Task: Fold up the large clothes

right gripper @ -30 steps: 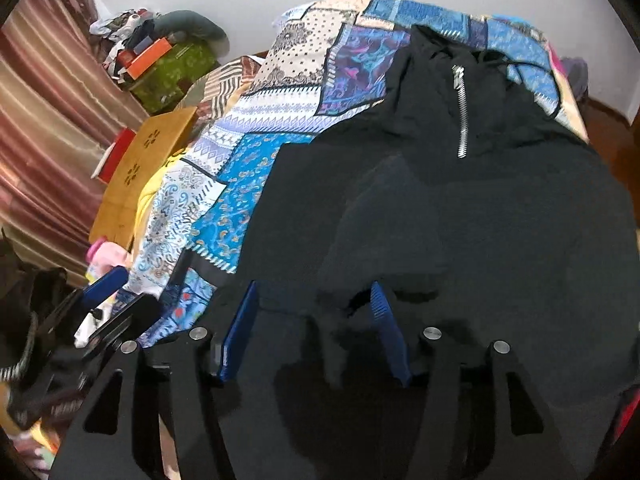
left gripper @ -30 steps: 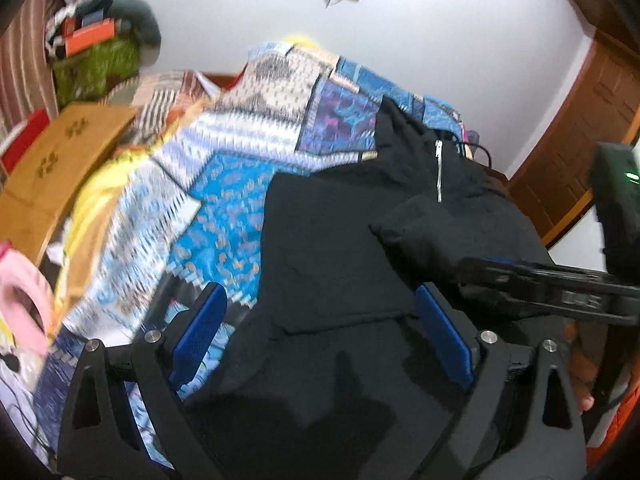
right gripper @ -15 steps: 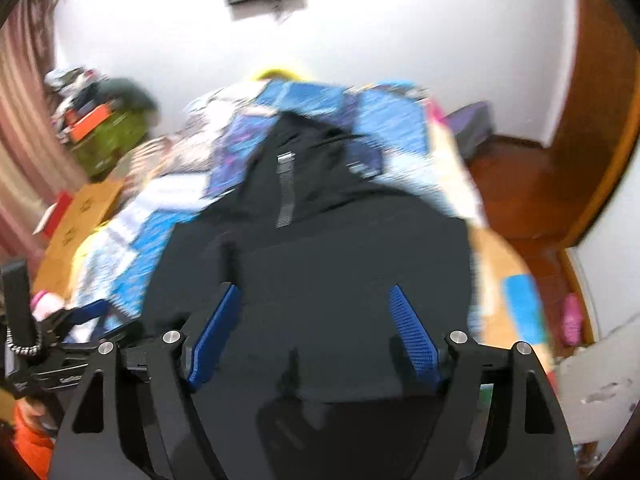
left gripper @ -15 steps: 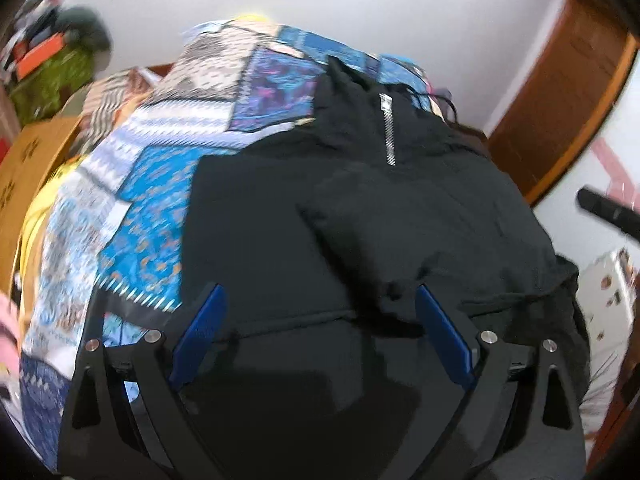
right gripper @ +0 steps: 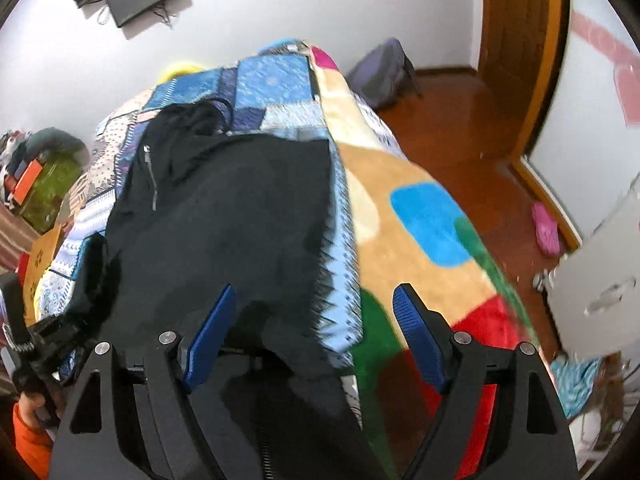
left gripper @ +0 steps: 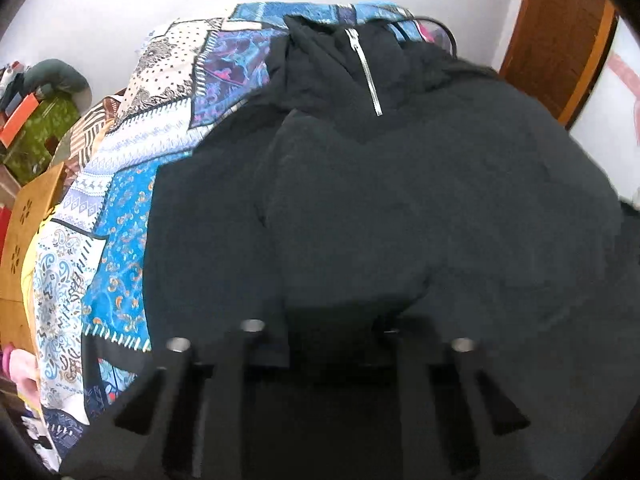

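Item: black hooded jacket (left gripper: 400,200), silver zipper (left gripper: 366,70) at the neck, hood toward the bed's far edge. Lies spread on a patchwork bedspread (left gripper: 120,208), reaching the bed's right edge; fabric matte, softly creased, near hem bunched.

Left claw (left gripper: 320,340): fingers buried in or under the dark near hem, blurred; whether spread or clamped cannot be told.

Right claw (right gripper: 312,320): blue pads (right gripper: 210,328) spread wide, holding nothing, above the jacket's near right corner and a multicoloured blanket (right gripper: 420,248).

Jacket's near hem cut off by both claws.
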Demonstrator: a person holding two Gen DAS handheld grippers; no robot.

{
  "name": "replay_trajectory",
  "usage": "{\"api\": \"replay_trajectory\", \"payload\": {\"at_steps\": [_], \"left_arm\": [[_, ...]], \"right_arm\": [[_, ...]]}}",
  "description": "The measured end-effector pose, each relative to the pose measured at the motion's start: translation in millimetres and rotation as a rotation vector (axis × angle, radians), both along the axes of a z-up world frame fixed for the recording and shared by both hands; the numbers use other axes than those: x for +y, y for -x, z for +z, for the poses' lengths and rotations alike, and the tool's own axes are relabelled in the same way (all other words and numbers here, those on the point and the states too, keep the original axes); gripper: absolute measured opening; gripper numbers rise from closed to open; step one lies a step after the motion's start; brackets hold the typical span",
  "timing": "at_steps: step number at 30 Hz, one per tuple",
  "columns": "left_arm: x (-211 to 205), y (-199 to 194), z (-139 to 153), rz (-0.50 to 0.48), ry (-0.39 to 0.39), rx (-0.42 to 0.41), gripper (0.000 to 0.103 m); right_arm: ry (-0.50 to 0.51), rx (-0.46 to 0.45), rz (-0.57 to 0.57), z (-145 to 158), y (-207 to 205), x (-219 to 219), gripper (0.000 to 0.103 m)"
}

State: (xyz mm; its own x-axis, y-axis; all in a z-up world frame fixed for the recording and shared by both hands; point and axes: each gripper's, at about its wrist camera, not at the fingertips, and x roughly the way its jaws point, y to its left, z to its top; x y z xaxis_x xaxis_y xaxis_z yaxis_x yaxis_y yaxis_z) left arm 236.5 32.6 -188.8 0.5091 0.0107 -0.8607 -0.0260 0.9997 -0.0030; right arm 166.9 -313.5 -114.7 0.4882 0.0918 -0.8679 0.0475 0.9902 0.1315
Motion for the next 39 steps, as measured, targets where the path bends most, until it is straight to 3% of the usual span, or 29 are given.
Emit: {"api": "replay_trajectory", "payload": {"at_steps": [7, 11, 17, 22, 25, 27, 31, 35, 39], "left_arm": [[43.5, 1.1, 64.2, 0.077, 0.132, -0.194, 0.011], [56.1, 5.5, 78.2, 0.081, 0.169, -0.228, 0.011], [59.0, 6.7, 43.5, 0.1, 0.094, -0.133, 0.019], [69.5, 15.8, 2.9, 0.114, 0.014, -0.019, 0.026], [80.5, 26.3, -15.2, 0.122, -0.009, 0.022, 0.049], [87.5, 34.6, -23.2, 0.137, -0.034, 0.038, 0.055], [101.9, 45.4, -25.3, 0.167, -0.067, 0.054, 0.066], [115.3, 50.5, -12.8, 0.183, -0.057, 0.05, 0.066], [117.3, 47.5, 18.2, 0.174, -0.073, -0.014, 0.066]], "right_arm": [[-0.013, -0.033, 0.007, 6.3, -1.0, -1.0, 0.078], [-0.015, -0.017, 0.04, -2.4, -5.0, 8.8, 0.078], [0.007, 0.073, 0.086, -31.8, -6.3, 26.8, 0.078], [0.007, 0.07, 0.079, -31.2, -2.4, 24.1, 0.078], [0.006, 0.075, 0.076, -30.6, -1.0, 23.8, 0.078], [0.012, 0.074, 0.076, -30.1, -1.2, 24.7, 0.078], [0.005, 0.087, 0.087, -30.6, -4.7, 30.9, 0.078], [0.015, 0.096, 0.122, -24.8, -11.1, 37.9, 0.078], [0.03, 0.048, 0.14, -6.9, -18.2, 44.7, 0.078]]}}
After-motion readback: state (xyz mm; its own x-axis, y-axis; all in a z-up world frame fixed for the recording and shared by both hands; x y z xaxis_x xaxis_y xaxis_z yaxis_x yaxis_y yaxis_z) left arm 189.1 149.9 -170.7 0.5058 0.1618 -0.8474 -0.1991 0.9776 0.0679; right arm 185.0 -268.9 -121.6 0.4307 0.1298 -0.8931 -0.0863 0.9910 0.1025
